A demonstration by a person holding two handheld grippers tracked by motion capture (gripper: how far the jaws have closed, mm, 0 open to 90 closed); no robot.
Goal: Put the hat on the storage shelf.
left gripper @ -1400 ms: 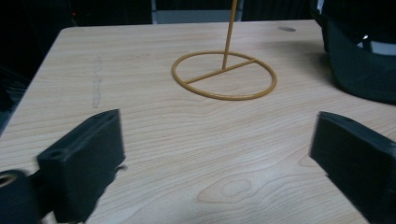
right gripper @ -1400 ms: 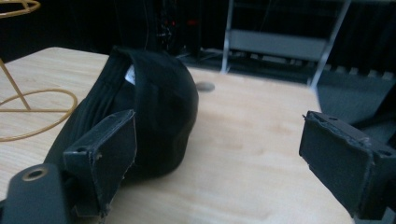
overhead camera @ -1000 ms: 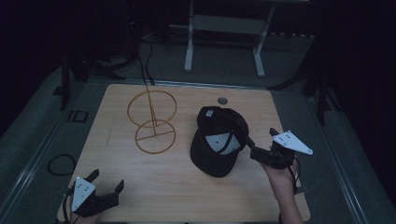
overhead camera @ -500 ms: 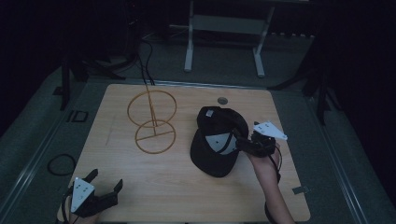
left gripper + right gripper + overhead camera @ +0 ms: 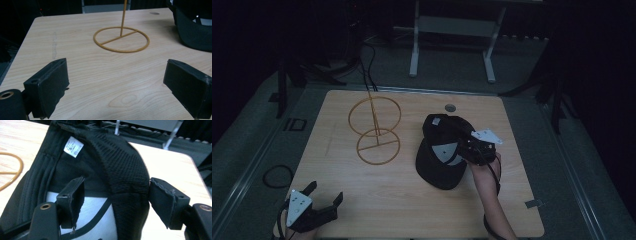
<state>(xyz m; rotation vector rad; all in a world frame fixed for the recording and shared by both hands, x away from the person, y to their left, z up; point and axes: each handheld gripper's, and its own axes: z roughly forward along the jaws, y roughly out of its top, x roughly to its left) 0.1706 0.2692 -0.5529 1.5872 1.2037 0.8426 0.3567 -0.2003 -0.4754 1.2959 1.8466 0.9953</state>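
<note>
A black cap [image 5: 439, 167] lies upside down on the wooden table [image 5: 412, 210], right of centre, its white lining and label showing. My right gripper [image 5: 466, 149] is at its right side. In the right gripper view the cap's mesh wall [image 5: 125, 170] stands between the jaws of that gripper [image 5: 116, 185]: one jaw is inside the cap with a gap to the mesh, the other outside at the mesh edge. These jaws have just been closing. My left gripper [image 5: 326, 191] rests open near the front left corner, with bare wood between its jaws [image 5: 117, 72].
A yellow wire stand [image 5: 377, 146] with a ring base [image 5: 121, 37] and an upright ring stands left of the cap. A round hole [image 5: 450, 107] sits near the table's far edge. A metal frame [image 5: 452, 25] is beyond the table; a cable loop [image 5: 277, 176] lies on the floor.
My right gripper has moved left and down from beside the cap onto its side wall, and its jaws have narrowed. The left gripper has stayed where it was.
</note>
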